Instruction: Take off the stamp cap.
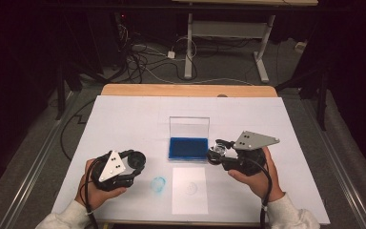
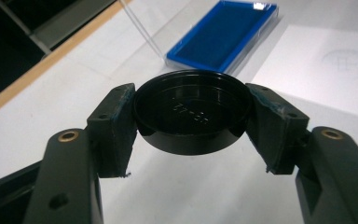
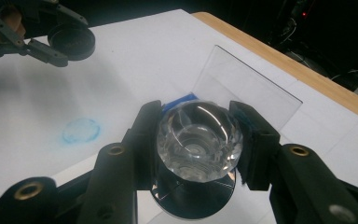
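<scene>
Two grippers work above a white-covered surface [image 1: 124,119], each clamped on a part of what looks like a stamp. At the left of the high view the left gripper [image 1: 132,164] has its jaws pressed against the rim of a round black cap [image 2: 192,111]; in the left gripper view the cap sits level between the two pads, hollow side up, with raised marks inside too small to read. The right gripper [image 1: 218,153] is closed on a clear faceted knob [image 3: 199,134] that sits on a dark round base, held just beside the near right corner of the blue ink pad [image 1: 188,147]. That pad lies in the middle of the surface with its clear lid [image 1: 189,127] standing upright behind it. A white sheet of paper [image 1: 189,190] lies just in front of the pad and bears a faint round imprint [image 1: 193,187]. Left of the sheet, a smudged blue ring [image 1: 158,184] marks the white cover itself, between the two grippers and closer to the left one
</scene>
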Tool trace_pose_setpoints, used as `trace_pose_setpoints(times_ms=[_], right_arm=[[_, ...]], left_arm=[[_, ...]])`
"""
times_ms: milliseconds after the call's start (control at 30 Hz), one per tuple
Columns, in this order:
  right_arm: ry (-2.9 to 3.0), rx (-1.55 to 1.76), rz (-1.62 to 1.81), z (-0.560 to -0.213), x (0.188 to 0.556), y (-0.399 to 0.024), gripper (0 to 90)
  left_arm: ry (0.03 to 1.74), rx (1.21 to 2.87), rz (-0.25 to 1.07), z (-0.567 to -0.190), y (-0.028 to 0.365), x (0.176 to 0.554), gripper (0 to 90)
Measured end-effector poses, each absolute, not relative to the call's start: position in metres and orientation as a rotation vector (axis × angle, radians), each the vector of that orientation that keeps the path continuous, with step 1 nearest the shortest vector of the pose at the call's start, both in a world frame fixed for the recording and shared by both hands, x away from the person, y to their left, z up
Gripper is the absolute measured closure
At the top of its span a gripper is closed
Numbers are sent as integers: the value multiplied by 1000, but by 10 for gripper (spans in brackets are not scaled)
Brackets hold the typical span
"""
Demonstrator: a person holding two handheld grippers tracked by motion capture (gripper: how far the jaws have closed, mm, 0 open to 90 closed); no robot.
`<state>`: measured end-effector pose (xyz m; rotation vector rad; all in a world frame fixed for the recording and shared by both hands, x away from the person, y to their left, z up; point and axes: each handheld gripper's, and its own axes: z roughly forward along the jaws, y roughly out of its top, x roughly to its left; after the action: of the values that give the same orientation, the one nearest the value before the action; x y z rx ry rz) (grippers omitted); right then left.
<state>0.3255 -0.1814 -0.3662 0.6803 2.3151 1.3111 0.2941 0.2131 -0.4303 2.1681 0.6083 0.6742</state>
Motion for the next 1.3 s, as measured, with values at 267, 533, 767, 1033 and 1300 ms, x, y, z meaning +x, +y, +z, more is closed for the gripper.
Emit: trace_pose_setpoints(times_ms=[267,533,767,1033,1300], right_arm=[[2299,691,1297,-366,322,-190,567],[2279,697,1292,-363,323,-197,567],[2274,700,1289,-362,328,-197,567],[2278,701,1274,-364,329,-195,567],[2275,700,1273,-363,330,-195,566]], left_arm=[[664,2170,670,-438,225,289,365],[682,2177,636,-446,228,282,365],[682,2184,623,-449,229,283,364],[663,2192,624,-451,227,285,365],[655,2197,624,-452,226,284,364]])
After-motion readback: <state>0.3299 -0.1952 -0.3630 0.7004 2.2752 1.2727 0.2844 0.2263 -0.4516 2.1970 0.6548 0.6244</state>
